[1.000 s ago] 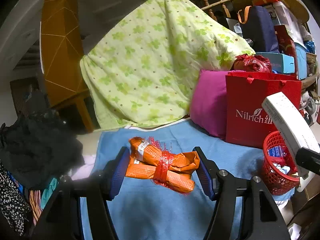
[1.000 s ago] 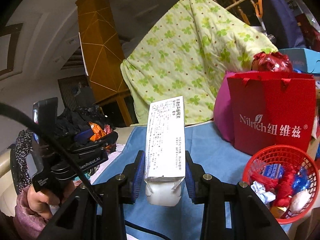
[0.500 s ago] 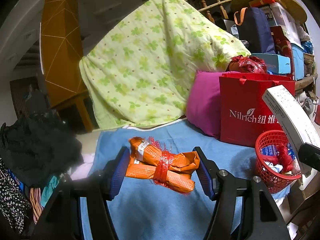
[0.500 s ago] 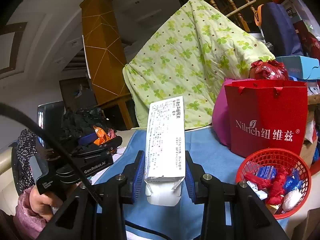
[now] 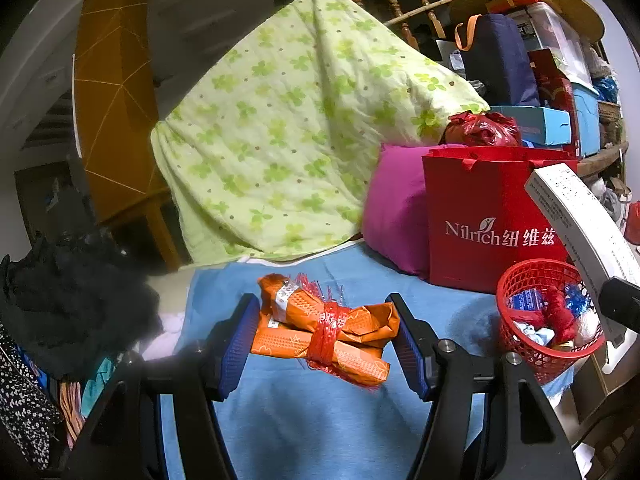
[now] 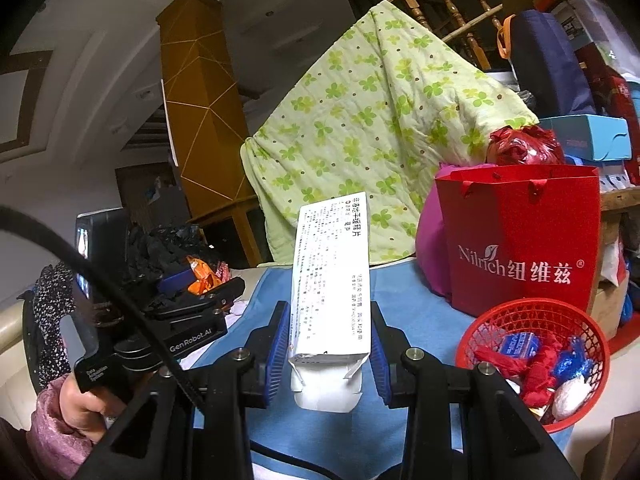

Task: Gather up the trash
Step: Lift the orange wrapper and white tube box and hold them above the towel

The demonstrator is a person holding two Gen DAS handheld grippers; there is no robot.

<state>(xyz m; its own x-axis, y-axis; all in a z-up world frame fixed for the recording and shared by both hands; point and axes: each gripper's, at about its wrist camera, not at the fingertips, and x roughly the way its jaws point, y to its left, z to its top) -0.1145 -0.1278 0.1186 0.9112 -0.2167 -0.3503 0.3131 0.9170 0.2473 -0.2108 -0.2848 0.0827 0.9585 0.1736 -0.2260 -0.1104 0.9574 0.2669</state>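
Observation:
My left gripper [image 5: 324,340] is shut on an orange wrapper bundle [image 5: 332,336] tied with red netting, held above the blue cloth [image 5: 304,420]. My right gripper [image 6: 330,344] is shut on a white printed carton [image 6: 330,280], held upright. The carton also shows at the right edge of the left wrist view [image 5: 576,220]. A red mesh basket [image 6: 532,316] with several wrappers and scraps sits at the cloth's right edge, to the right of both grippers; it also shows in the left wrist view [image 5: 520,340]. The left gripper with its bundle shows at the left of the right wrist view [image 6: 200,280].
A red Nilrich paper bag [image 5: 488,220] and a magenta pillow [image 5: 392,208] stand behind the basket. A green clover quilt [image 5: 300,132] drapes over the back. Dark clothes [image 5: 68,300] pile at the left. Stacked boxes [image 5: 560,92] fill the right.
Both grippers have shifted slightly, so the basket and red bag sit a little further left in view. Both holds are unchanged.

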